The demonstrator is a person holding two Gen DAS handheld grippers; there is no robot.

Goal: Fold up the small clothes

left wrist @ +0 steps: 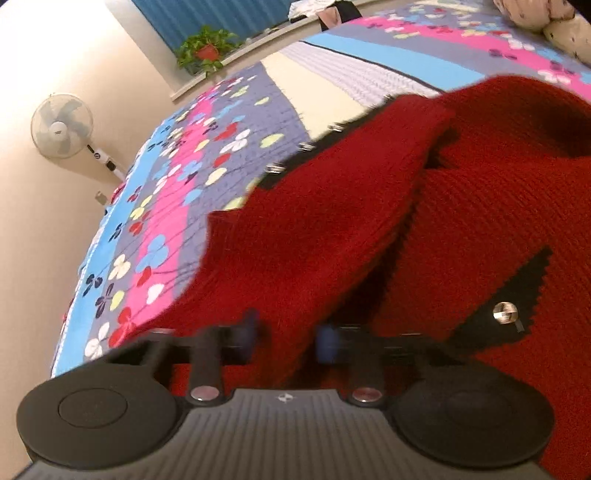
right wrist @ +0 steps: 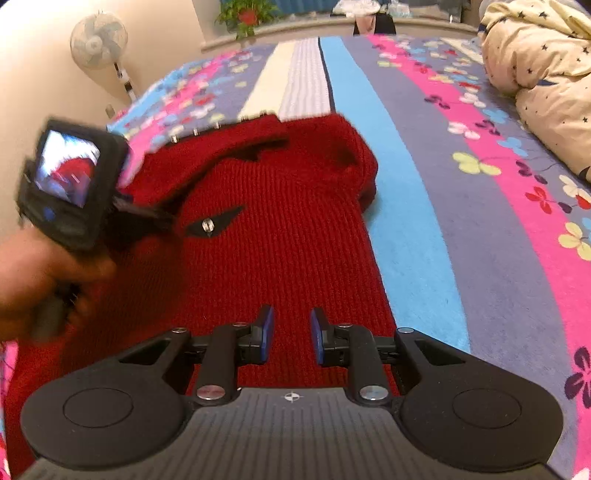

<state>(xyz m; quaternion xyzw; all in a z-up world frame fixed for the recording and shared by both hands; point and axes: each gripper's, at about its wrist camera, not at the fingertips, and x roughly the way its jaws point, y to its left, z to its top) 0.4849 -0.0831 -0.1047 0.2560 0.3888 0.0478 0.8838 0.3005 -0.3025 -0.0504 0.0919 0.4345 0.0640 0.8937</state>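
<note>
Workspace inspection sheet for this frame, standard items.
Surface: patterned striped quilt on a bed.
Job's things: red knit sweater lying flat, one sleeve folded across its front.
Clutter: bunched cream duvet at the far right.
Grippers: left gripper blurred, sweater fabric between its pads, grip unclear; right gripper open above the sweater's near end, nothing between its pads.
Cables: nothing seen.
Surroundings: standing fan, potted plant on the sill.
</note>
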